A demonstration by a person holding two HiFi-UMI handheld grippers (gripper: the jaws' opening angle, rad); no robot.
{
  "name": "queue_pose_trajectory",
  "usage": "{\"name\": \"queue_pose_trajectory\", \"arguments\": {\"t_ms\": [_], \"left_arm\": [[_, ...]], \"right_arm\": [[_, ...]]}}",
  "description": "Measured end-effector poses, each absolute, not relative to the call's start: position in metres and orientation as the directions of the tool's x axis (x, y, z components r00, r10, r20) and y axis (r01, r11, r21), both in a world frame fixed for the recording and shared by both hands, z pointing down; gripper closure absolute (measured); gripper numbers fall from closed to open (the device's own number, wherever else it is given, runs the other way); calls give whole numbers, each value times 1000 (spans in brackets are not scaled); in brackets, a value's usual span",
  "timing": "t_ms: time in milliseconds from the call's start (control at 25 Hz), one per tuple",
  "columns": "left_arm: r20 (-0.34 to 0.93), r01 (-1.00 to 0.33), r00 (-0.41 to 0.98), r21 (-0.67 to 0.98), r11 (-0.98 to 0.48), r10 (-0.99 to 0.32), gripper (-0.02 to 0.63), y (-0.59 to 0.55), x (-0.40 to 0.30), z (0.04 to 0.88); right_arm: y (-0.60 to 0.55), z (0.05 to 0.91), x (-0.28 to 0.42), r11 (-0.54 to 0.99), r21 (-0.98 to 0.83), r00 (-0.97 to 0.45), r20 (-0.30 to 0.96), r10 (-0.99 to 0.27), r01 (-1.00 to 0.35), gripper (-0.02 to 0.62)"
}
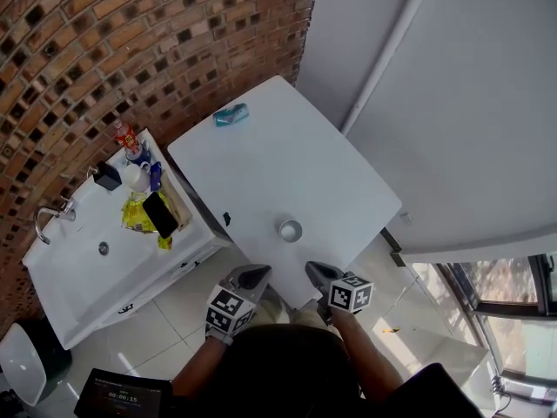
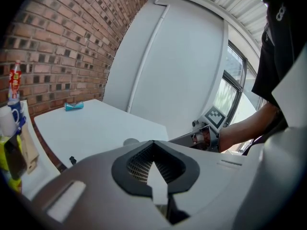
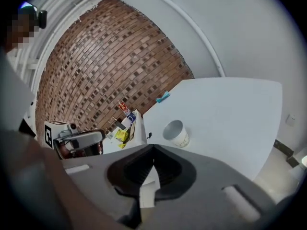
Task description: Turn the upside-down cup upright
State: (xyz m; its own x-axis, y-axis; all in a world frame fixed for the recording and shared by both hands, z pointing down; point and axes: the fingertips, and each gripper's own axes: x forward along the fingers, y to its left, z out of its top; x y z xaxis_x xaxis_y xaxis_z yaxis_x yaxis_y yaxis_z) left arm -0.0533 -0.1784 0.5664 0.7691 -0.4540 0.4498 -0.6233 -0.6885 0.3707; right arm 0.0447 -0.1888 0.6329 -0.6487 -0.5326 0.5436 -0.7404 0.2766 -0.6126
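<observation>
Where the white table [image 1: 287,164] ends nearest the left claw [image 1: 255,274] and right claw [image 1: 318,271], the cup [image 1: 290,230] stands mouth-up just ahead, between them. Sink counter [image 1: 78,273] off the left claw's side; teal item [image 1: 231,115] far ahead; brick wall [image 1: 130,33] beyond. Both claws: jaws pressed together, holding nothing, clear of the cup.

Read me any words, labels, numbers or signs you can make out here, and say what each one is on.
No text is legible.
Tablet screen: timer-like digits, too small to read.
Red bottle: label blurred.
Cup: faint print, unreadable.
Marker cubes: black-and-white square patterns, no letters.
</observation>
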Motion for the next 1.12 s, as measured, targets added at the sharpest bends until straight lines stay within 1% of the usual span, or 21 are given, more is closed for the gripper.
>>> {"name": "queue_pose_trajectory", "arguments": {"t_ms": [360,600,880,1120], "left_arm": [[443,-611,778,365,-703,-446,591,-172,-56,566],[450,-637,757,347,-688,-474,591,-148,-51,562],[450,-670,731,331,-665,-513,591,-101,-29,556],[429,-669,732,304,-678,-529,591,-62,-4,544]], "right_arm": [[-175,617,39,340,-566,-652,556,-515,-751,603],[-151,606,47,378,-565,-674,535,-509,-734,603],[-112,590,63,459,-528,-699,510,-501,-714,603],[-74,579,69,512,-500,-716,482,-505,-698,603]]}}
